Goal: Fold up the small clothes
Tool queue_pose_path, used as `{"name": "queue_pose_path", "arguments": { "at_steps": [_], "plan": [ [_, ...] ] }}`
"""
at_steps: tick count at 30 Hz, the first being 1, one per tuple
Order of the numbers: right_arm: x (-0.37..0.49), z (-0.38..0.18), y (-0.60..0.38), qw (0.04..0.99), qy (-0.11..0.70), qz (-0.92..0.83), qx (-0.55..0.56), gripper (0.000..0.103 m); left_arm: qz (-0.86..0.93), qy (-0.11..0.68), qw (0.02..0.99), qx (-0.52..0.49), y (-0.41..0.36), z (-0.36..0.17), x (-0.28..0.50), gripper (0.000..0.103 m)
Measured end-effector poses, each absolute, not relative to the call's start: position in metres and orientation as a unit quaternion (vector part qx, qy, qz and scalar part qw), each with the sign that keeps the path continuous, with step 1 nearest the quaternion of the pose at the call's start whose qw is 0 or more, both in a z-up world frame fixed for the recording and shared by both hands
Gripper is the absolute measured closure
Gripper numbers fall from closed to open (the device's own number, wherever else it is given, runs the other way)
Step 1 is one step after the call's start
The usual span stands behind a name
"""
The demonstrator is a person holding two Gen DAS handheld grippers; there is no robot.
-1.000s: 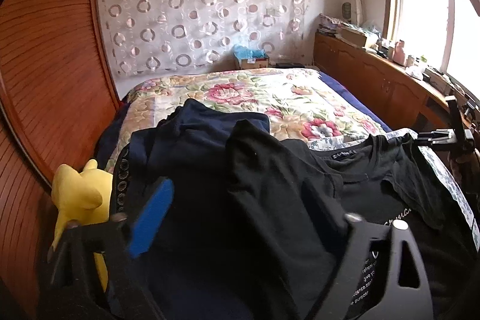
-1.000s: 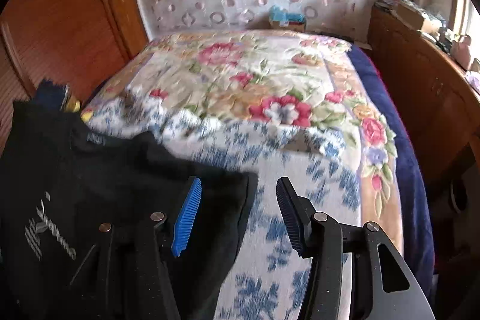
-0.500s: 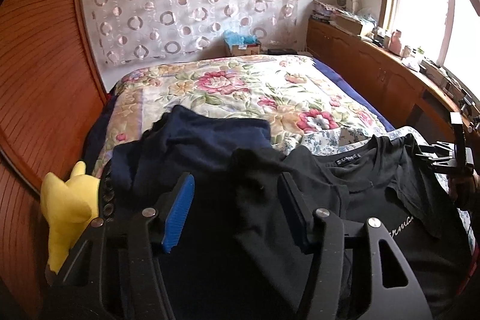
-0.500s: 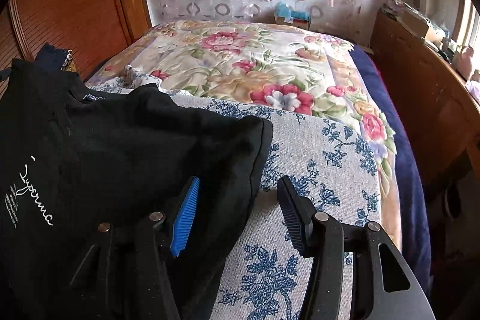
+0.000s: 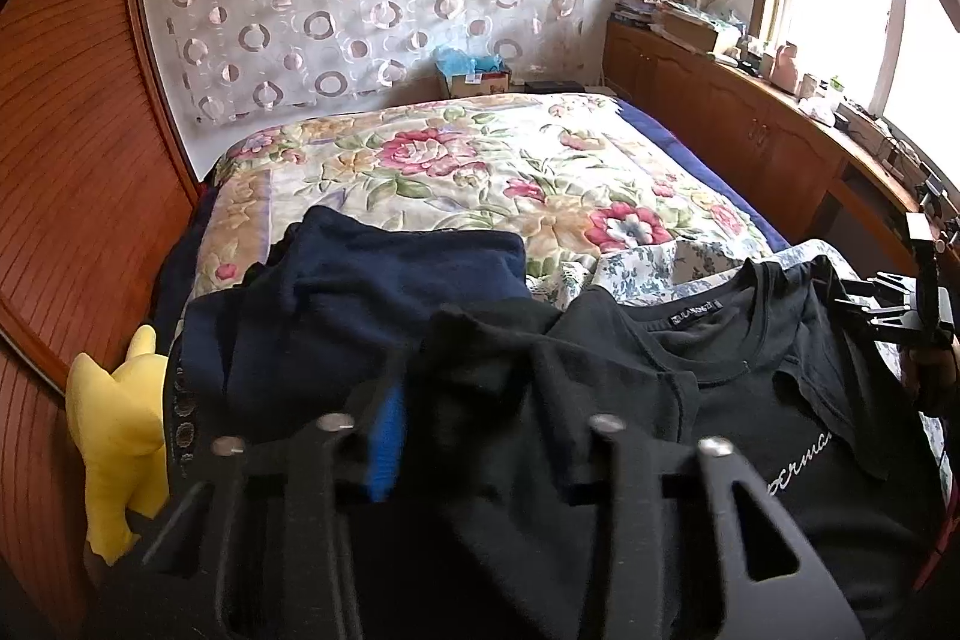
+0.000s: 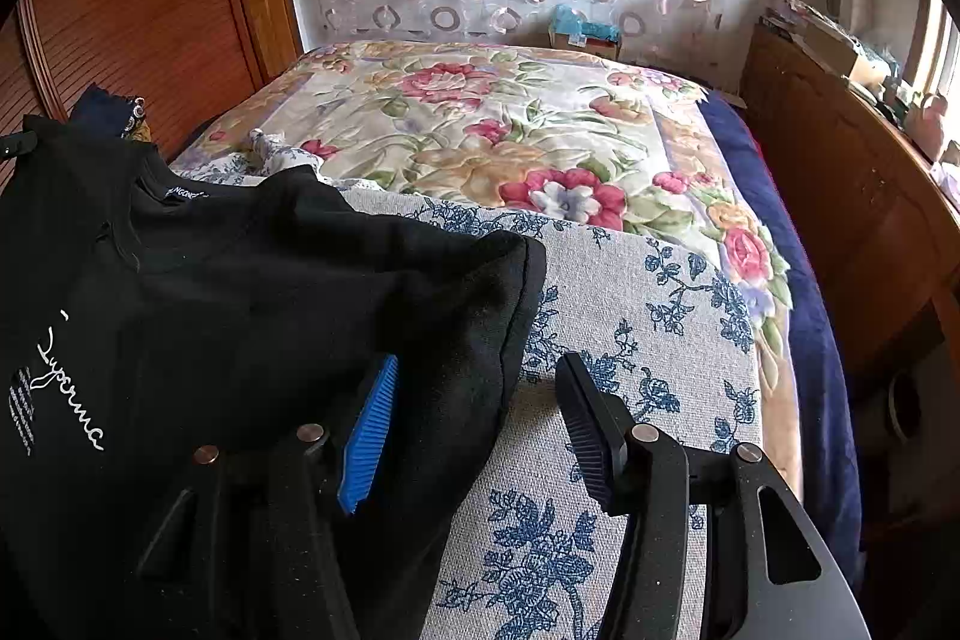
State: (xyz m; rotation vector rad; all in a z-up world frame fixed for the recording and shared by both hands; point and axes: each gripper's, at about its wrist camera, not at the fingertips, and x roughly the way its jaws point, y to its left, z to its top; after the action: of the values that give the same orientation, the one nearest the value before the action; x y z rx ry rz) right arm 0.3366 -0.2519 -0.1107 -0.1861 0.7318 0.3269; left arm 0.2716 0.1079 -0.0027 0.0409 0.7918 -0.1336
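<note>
- Left wrist view: the left gripper (image 5: 474,436) is closing its jaws, a fold of the black cotton T-shirt with white script lettering (image 5: 750,400) bunched between them; the blur hides whether the pads press it yet. A dark navy garment (image 5: 360,304) lies just beyond, a yellow plush toy (image 5: 117,430) at the left edge.
- Right wrist view: the right gripper (image 6: 474,430) stands unclenched, the shirt's sleeve (image 6: 480,316) draped over its blue-padded finger (image 6: 366,436). Blue-flowered grey cloth (image 6: 630,316) covers the bed (image 6: 480,124).
</note>
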Motion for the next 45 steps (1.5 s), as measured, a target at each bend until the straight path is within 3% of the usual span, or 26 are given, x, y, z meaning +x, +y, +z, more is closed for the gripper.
{"name": "queue_pose_path", "arguments": {
  "at_steps": [2,3,13,15,17,29,45],
  "plan": [
    [0.337,-0.111,-0.252,0.917,0.356,0.159,-0.090,0.047,-0.072,0.387,0.919,0.019,0.106,-0.003,0.271,0.092],
    [0.337,-0.111,-0.252,0.917,0.355,0.159,-0.091,0.047,-0.080,0.383,0.920,0.017,0.104,-0.001,0.268,0.094],
    [0.351,-0.104,-0.251,0.909,0.373,0.166,-0.090,0.051,-0.121,0.361,0.925,0.016,0.077,0.006,0.223,0.095],
    [0.353,-0.102,-0.244,0.906,0.372,0.176,-0.099,0.077,-0.124,0.361,0.924,0.014,0.074,0.005,0.215,0.095],
    [0.354,-0.099,-0.239,0.902,0.376,0.186,-0.104,0.097,-0.126,0.359,0.925,0.011,0.072,0.005,0.205,0.095],
    [0.261,-0.043,-0.257,0.931,0.267,0.231,-0.095,0.098,-0.121,0.323,0.939,0.002,0.067,0.022,0.138,0.096],
    [0.128,-0.059,-0.285,0.941,0.223,0.235,-0.094,0.098,-0.118,0.284,0.951,-0.007,0.066,0.039,0.042,0.096]
  ]
}}
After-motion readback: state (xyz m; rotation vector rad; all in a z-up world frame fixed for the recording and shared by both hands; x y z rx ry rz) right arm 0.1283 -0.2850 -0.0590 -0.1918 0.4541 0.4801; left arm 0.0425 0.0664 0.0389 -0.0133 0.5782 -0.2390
